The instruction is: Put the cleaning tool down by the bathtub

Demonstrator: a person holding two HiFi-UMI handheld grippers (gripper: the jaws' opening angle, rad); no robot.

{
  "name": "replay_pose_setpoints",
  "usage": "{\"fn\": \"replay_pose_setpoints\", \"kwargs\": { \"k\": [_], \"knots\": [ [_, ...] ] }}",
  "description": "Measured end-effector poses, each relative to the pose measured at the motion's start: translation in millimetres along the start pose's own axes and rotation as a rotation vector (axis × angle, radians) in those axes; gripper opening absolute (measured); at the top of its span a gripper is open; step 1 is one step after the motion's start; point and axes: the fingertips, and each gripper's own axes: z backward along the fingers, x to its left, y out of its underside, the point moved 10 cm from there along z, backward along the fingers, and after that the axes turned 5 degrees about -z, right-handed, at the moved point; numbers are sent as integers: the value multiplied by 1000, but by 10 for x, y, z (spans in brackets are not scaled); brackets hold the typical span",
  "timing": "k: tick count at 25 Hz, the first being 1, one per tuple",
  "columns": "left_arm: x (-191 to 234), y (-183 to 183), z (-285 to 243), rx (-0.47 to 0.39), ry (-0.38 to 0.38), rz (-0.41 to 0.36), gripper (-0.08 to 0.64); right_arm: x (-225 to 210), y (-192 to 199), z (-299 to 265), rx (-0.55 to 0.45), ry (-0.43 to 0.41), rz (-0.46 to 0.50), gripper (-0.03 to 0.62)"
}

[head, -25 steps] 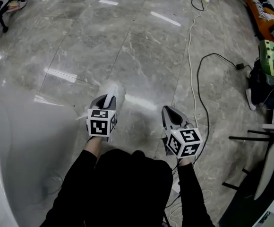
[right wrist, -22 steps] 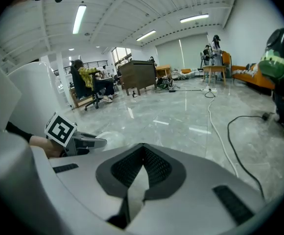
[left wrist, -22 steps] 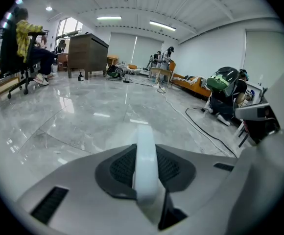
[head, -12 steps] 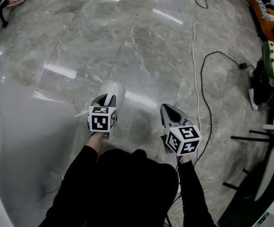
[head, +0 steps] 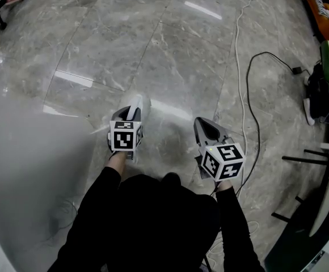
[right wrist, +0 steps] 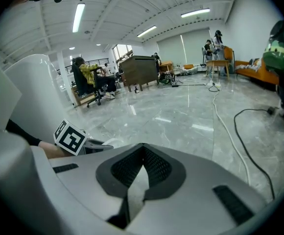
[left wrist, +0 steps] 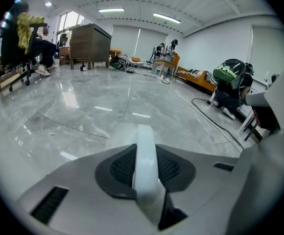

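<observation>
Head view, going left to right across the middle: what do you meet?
Bathtub → left tool, gripping the cleaning tool → right tool → white cable → black cable → bag.

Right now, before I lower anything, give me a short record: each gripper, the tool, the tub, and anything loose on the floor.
left gripper: fingers shut on the cleaning tool, held above the floor
right gripper: fingers together, nothing between them
bathtub: white curved wall to the person's left, next to the left gripper
floor: glossy grey marble
loose items: white cable and black cable to the person's right
task state: tool not yet set down
</observation>
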Motion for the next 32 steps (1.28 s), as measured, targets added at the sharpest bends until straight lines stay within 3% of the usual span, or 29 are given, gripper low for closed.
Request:
{"fn": "replay_pose_setpoints", "kwargs": {
  "k": [9,32],
  "knots": [
    [73,54,-112,6,0,27,98,-17,35,14,7,13,-3,0],
    [-22,28,-178,38,-24,-77,100,-41,61,16,13,25,-9,0]
  ]
}}
